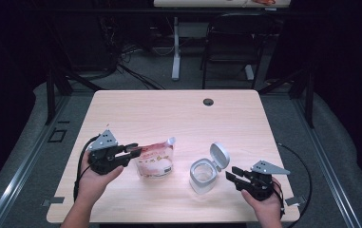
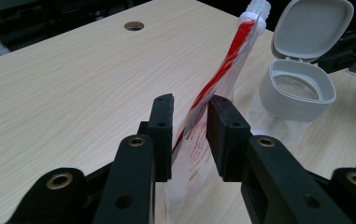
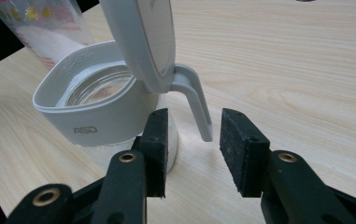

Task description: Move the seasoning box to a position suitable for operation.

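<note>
A red-and-white spouted pouch [image 1: 156,160] stands upright on the wooden table [image 1: 169,114], left of centre. My left gripper [image 1: 133,149] is at its left side. In the left gripper view the jaws [image 2: 189,100] stand open with the pouch's side edge [image 2: 222,70] between them. A clear glass jar with a grey collar [image 1: 203,175] stands right of the pouch, its flip lid [image 1: 220,154] raised. My right gripper [image 1: 229,174] is open just right of the jar. In the right gripper view [image 3: 194,114] the lid's latch tab [image 3: 199,107] hangs just beyond the jaws. The jar [image 3: 96,102] looks empty.
A round cable hole [image 1: 208,101] sits near the table's far edge. Beyond the table stand a black chair [image 1: 233,42] and a white desk leg [image 1: 176,52]. The far half of the table is bare wood. Cables trail from both grippers off the near edge.
</note>
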`<state>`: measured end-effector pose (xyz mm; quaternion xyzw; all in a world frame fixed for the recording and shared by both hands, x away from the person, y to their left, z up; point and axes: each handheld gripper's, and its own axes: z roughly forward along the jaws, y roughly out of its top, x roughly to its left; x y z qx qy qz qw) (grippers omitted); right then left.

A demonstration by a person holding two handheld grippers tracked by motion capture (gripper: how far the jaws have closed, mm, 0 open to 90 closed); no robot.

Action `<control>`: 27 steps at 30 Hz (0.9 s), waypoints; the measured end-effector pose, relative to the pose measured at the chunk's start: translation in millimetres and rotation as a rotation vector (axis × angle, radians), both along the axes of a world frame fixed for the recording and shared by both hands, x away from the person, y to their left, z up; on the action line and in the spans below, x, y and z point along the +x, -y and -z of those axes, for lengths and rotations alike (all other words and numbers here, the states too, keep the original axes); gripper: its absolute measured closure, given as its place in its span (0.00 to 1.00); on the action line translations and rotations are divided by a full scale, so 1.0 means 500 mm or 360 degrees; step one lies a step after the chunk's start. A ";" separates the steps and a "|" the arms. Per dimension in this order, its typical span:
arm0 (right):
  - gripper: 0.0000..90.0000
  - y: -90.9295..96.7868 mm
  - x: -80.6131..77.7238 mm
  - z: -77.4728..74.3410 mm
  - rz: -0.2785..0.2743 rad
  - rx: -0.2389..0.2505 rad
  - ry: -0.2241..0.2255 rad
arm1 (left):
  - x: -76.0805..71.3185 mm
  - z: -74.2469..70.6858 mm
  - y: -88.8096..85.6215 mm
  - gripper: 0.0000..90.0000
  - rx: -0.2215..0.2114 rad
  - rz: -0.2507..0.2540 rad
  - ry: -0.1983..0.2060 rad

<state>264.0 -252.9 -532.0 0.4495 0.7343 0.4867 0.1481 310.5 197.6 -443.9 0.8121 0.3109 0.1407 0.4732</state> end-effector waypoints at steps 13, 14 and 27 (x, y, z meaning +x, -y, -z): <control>0.64 0.000 -0.001 -0.004 0.0003 0.0044 0.0013 | -0.016 -0.004 0.007 0.92 0.0051 0.0069 0.0021; 0.63 0.001 -0.001 -0.005 0.0004 0.0048 0.0025 | -0.017 -0.004 0.008 0.92 0.0054 0.0074 0.0025; 0.61 0.005 -0.002 -0.006 0.0022 0.0056 0.0048 | -0.020 -0.009 0.016 1.00 0.0104 0.0127 0.0047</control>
